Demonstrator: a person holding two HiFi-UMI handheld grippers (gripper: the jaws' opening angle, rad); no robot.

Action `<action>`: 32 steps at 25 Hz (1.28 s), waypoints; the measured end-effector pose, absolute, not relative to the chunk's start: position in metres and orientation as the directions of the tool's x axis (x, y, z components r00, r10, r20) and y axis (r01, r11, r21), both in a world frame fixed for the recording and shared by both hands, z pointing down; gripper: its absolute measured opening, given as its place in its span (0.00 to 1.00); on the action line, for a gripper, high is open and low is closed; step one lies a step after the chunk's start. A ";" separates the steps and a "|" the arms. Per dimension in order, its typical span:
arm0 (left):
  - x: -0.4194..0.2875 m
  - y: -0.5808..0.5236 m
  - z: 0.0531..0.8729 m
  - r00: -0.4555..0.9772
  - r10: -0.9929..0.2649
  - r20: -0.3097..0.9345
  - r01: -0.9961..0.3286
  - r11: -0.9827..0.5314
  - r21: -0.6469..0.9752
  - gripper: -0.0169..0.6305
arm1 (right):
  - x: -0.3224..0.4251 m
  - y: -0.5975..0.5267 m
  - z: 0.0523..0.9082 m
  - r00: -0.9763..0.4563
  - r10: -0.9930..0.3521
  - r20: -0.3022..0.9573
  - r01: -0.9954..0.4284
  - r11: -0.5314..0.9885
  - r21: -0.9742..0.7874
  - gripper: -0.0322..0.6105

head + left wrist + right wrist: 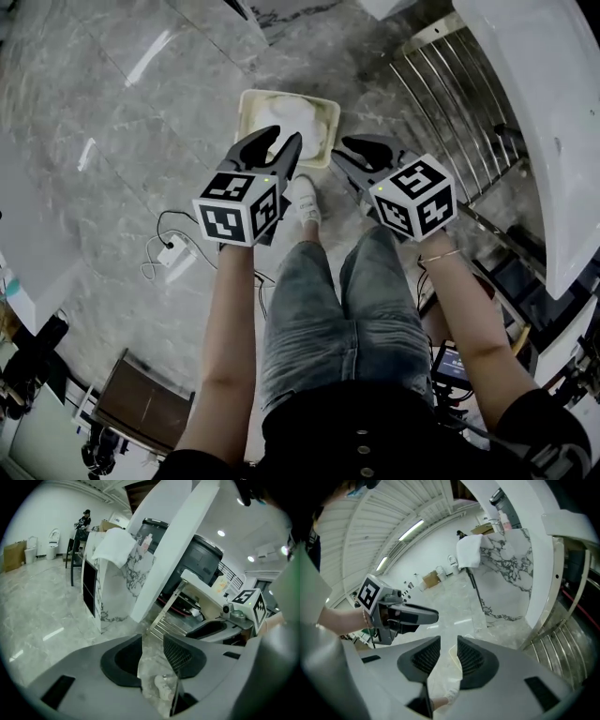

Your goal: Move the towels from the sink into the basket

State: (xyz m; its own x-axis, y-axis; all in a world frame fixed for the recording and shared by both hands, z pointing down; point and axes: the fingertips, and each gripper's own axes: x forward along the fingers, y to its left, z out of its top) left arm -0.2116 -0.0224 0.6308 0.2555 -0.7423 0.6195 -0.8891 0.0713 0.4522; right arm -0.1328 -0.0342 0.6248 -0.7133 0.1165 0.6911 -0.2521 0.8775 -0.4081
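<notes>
Over the floor near the basket (pixel 246 105), we hold left gripper (pixel 281 142) and right gripper (pixel 351 150), both slightly parted, empty.

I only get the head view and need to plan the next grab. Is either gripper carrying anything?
Observer: No. The left gripper has its jaws apart, and only the floor and a shoe show between them.
Operator: And the right one?
Observer: The right gripper is open too, with nothing held between its jaws.
Operator: Is any towel outside the basket?
Observer: Yes. A white towel hangs over the top edge of the marble counter, outside your frame.
</notes>
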 end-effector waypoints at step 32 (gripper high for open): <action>-0.184 -0.045 0.344 0.207 -0.937 0.280 -0.948 -0.121 0.295 0.05 | -0.151 -0.056 0.332 -0.843 0.105 0.527 0.123 0.992 0.000 0.05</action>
